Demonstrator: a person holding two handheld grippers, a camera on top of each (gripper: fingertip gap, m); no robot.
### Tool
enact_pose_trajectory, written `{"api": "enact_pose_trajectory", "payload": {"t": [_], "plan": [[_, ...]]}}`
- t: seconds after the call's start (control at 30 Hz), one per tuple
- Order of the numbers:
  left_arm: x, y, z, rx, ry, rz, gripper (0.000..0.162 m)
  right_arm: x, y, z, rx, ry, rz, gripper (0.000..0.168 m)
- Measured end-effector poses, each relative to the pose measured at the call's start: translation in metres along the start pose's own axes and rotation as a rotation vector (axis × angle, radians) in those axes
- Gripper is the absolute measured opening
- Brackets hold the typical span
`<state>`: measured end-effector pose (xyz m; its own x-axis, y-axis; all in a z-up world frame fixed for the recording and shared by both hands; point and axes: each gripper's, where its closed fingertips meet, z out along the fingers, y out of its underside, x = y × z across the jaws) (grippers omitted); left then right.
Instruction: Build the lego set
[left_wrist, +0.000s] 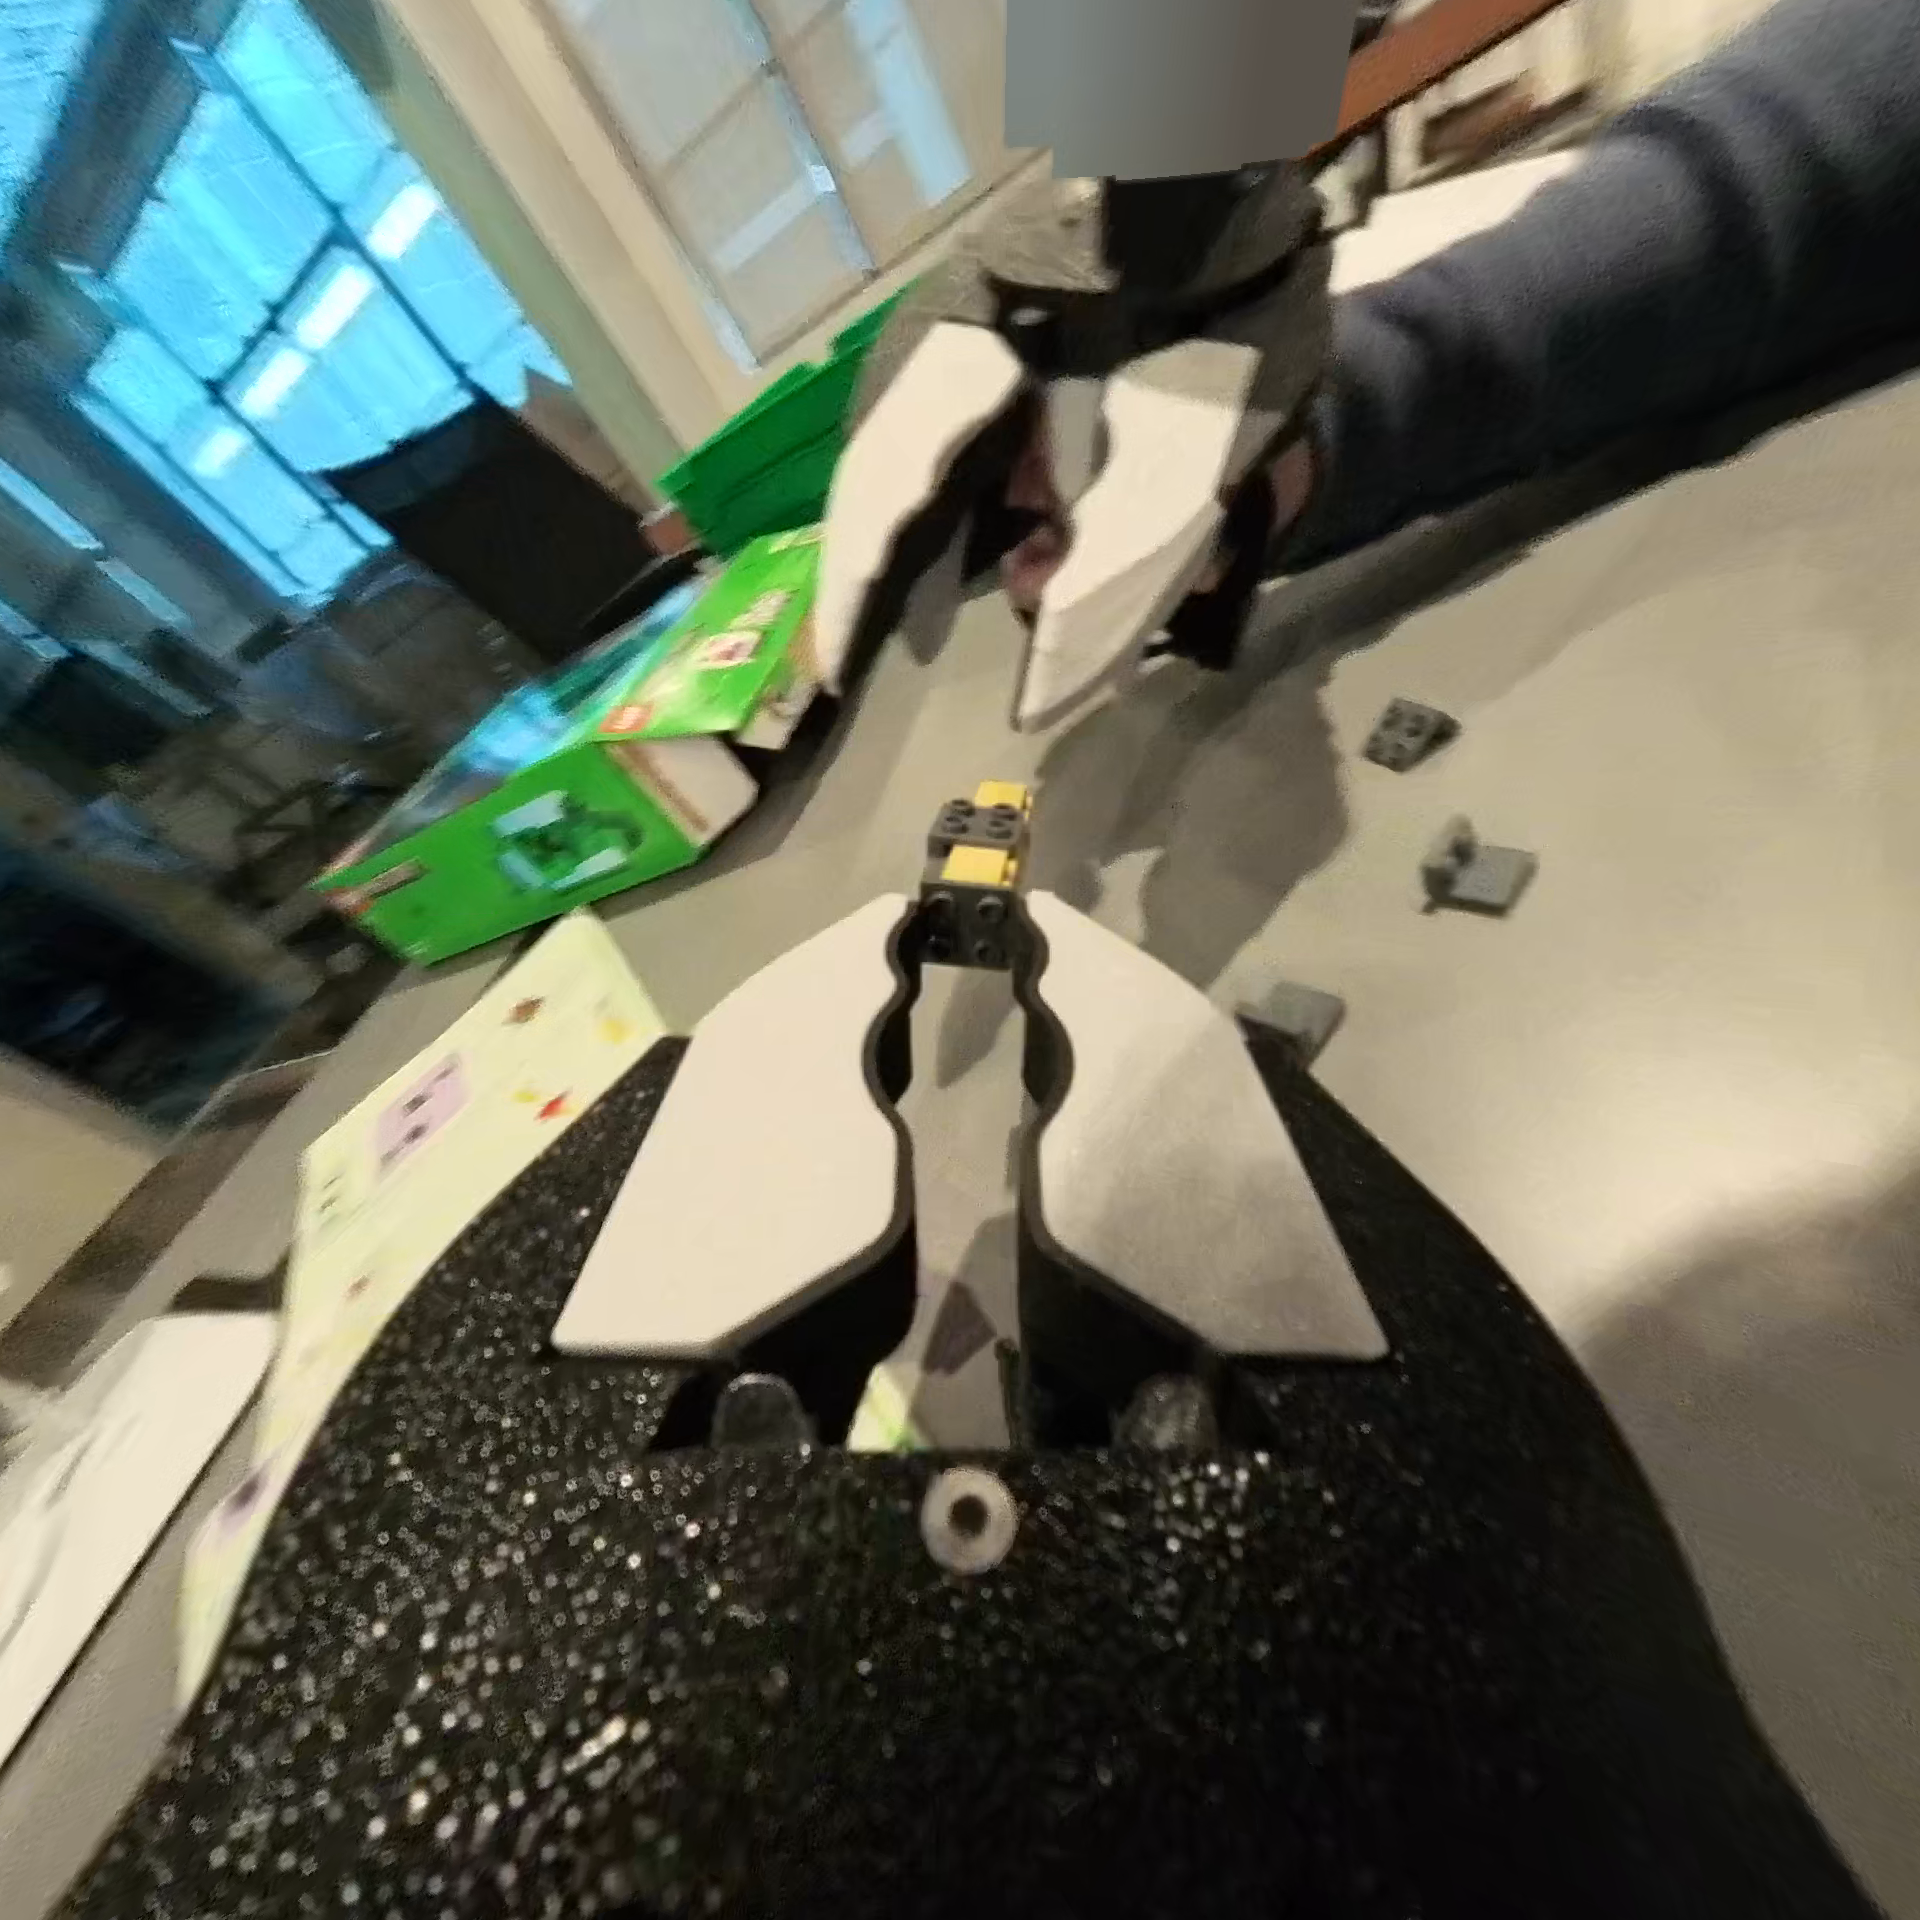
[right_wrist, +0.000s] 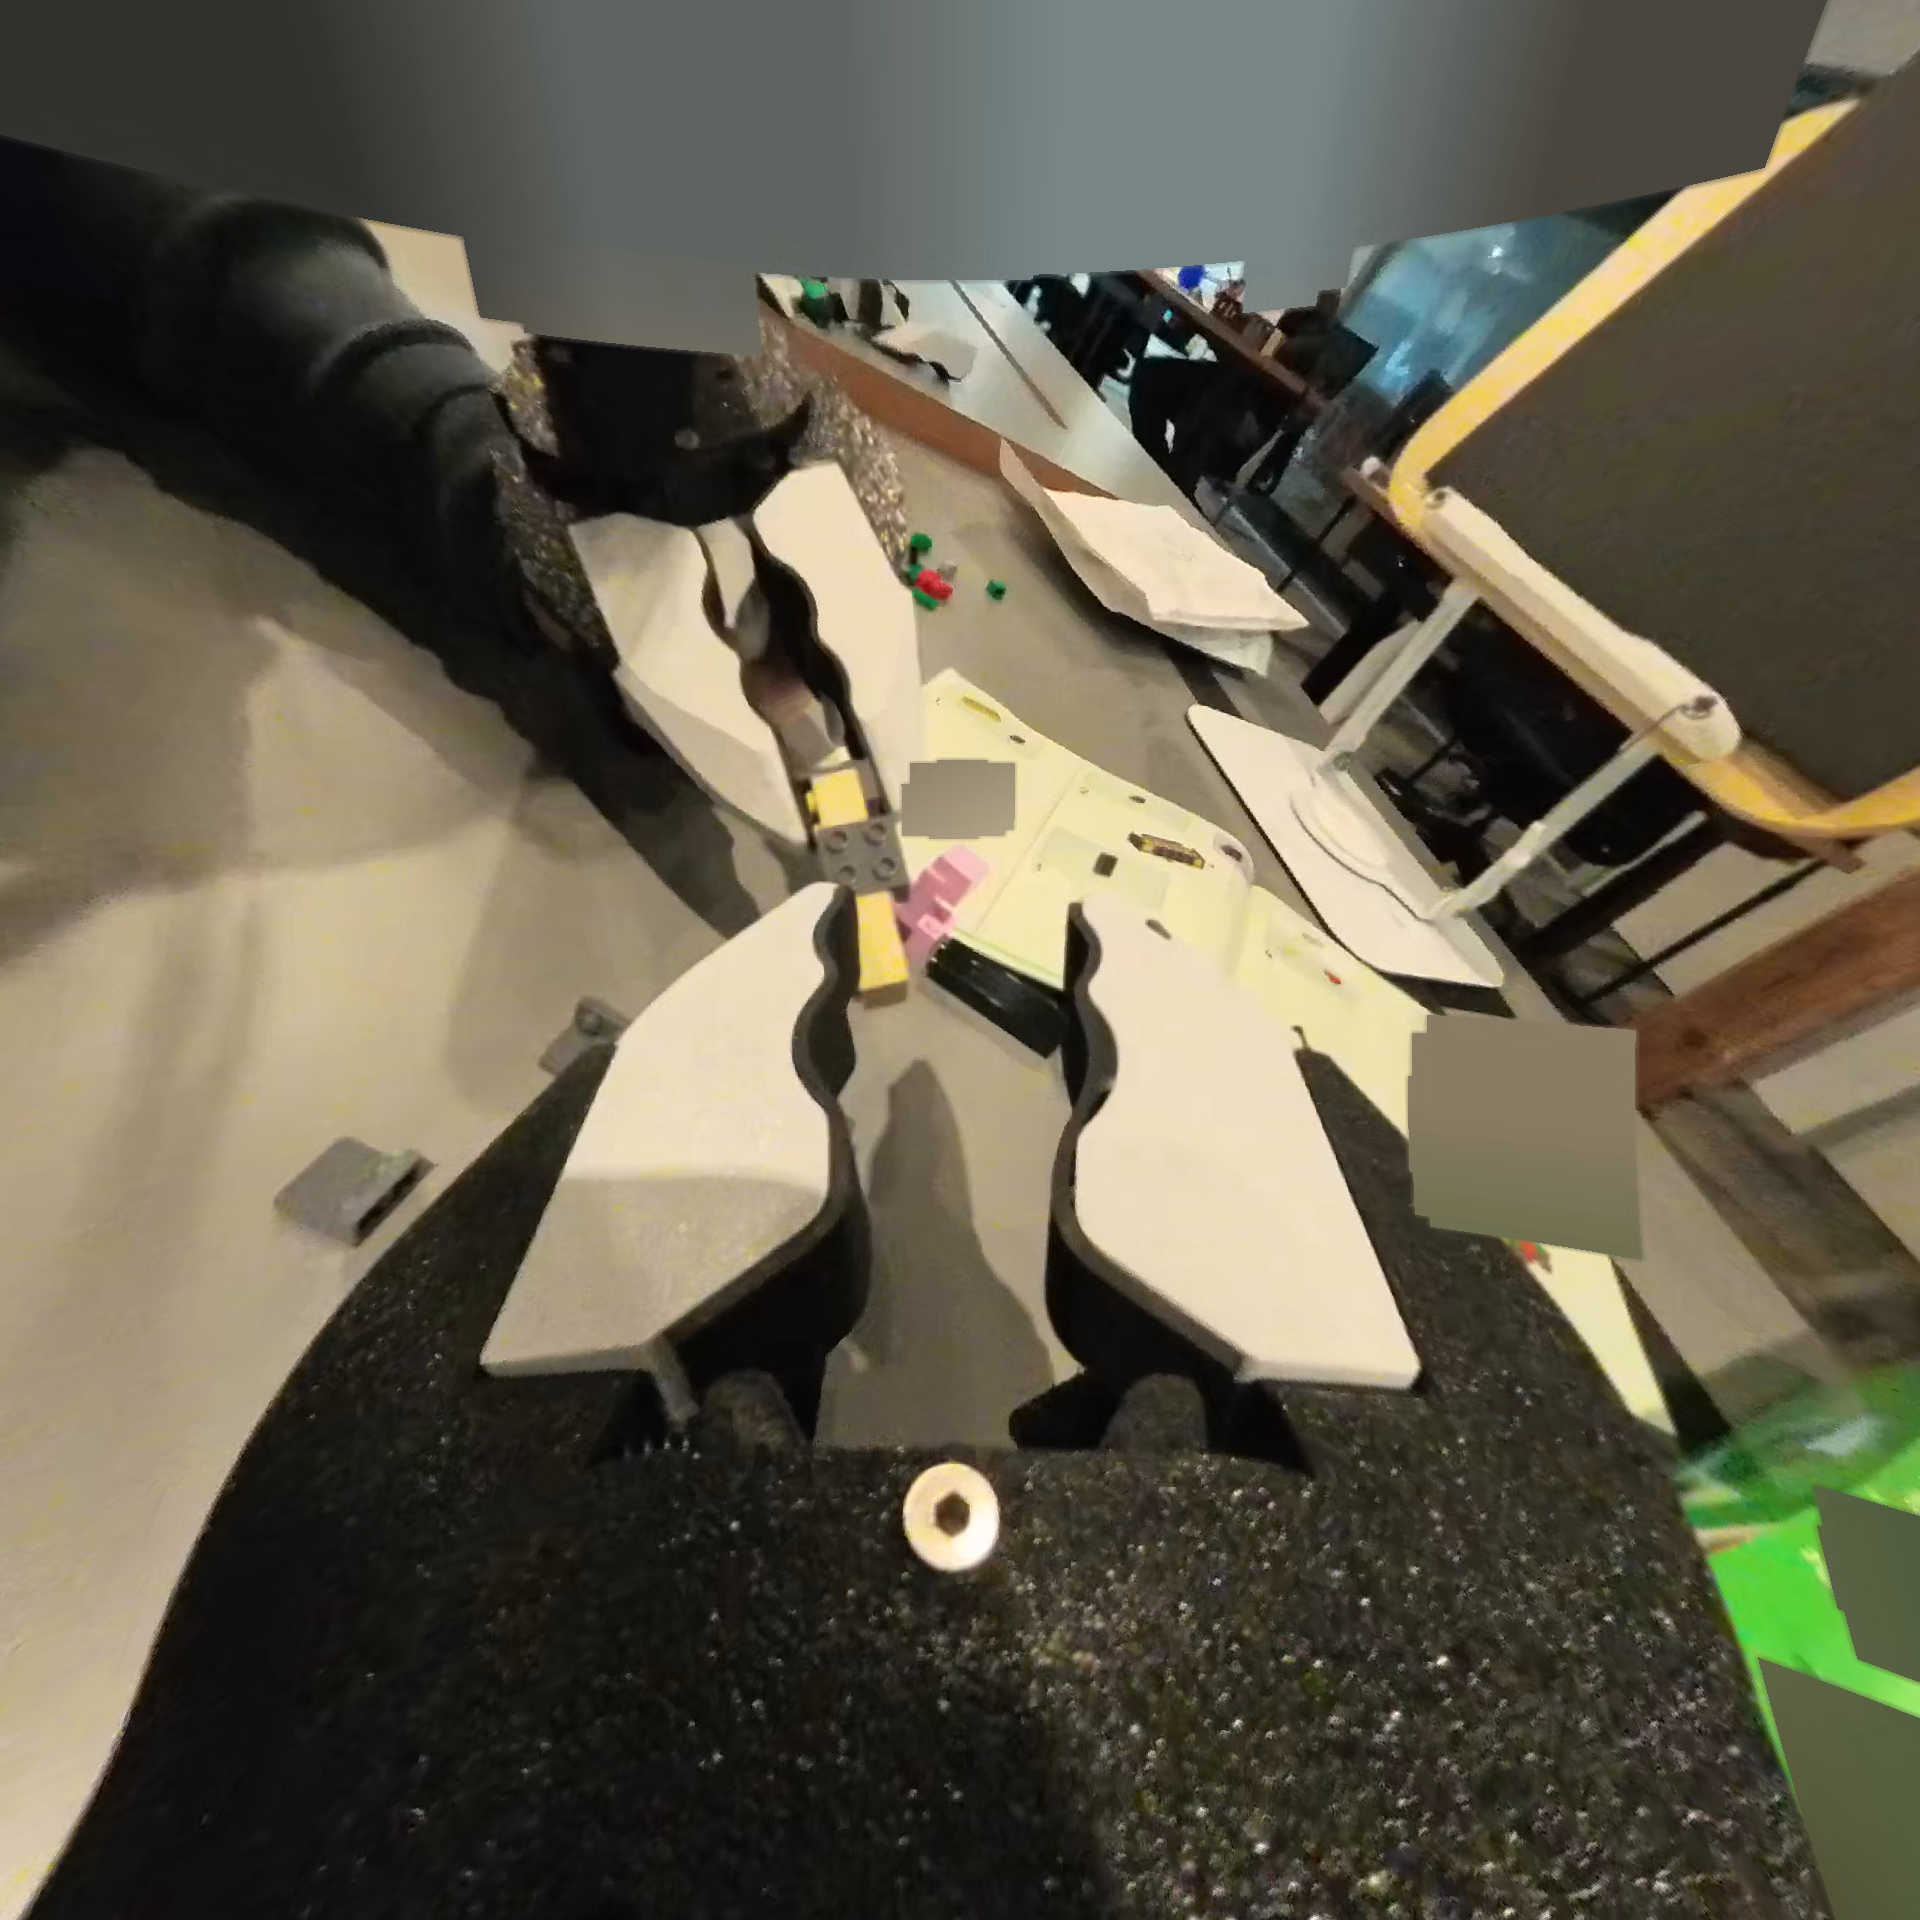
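My left gripper (left_wrist: 966, 940) is shut on a small lego assembly (left_wrist: 977, 868) of dark grey and yellow bricks, held above the grey table (left_wrist: 1558, 1039). My right gripper (left_wrist: 930, 686) faces it from beyond, jaws open and empty. In the right wrist view my right gripper (right_wrist: 951, 914) is open, and the assembly (right_wrist: 860, 844) sticks out of the left gripper (right_wrist: 842, 790). Its yellow end sits just inside my right gripper's left fingertip (right_wrist: 805, 920); I cannot tell whether they touch.
Three loose grey pieces (left_wrist: 1408, 732) (left_wrist: 1475, 868) (left_wrist: 1294, 1013) lie on the table at the right. A green lego box (left_wrist: 540, 821) and an instruction booklet (right_wrist: 1122, 831) lie at the left. A pink lego piece (right_wrist: 940, 883), a black piece (right_wrist: 997, 987) and a white lamp base (right_wrist: 1351, 831) lie by the booklet. The gap from one gripper's tips to the other's is roughly 4 cm.
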<state>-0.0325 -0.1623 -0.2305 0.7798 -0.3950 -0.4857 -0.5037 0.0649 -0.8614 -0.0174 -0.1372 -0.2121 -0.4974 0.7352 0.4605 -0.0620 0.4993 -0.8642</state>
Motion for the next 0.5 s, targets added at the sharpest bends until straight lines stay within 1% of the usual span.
{"api": "enact_pose_trajectory", "payload": {"t": [0.07, 0.17, 0.2, 0.3, 0.37, 0.5], "plan": [[0.005, 0.005, 0.005, -0.018, 0.043, -0.007, 0.016, -0.004, 0.001, 0.0, 0.004, -0.037, 0.027, 0.037], [0.001, 0.003, 0.014, -0.006, 0.041, -0.038, 0.016, -0.009, 0.004, -0.001, 0.039, -0.06, 0.025, 0.034], [0.001, 0.003, 0.018, -0.011, 0.045, -0.035, 0.016, -0.01, 0.005, -0.002, 0.052, -0.062, 0.014, 0.031], [0.005, 0.005, 0.028, -0.032, 0.065, 0.001, 0.016, -0.006, 0.009, -0.003, 0.083, -0.078, 0.024, 0.03], [0.005, 0.007, 0.031, -0.044, 0.068, 0.006, 0.016, -0.004, 0.015, -0.001, 0.071, -0.103, 0.021, 0.03], [-0.001, 0.007, 0.03, -0.042, 0.043, -0.032, 0.016, -0.008, 0.014, 0.001, 0.115, -0.185, 0.075, 0.029]]}}
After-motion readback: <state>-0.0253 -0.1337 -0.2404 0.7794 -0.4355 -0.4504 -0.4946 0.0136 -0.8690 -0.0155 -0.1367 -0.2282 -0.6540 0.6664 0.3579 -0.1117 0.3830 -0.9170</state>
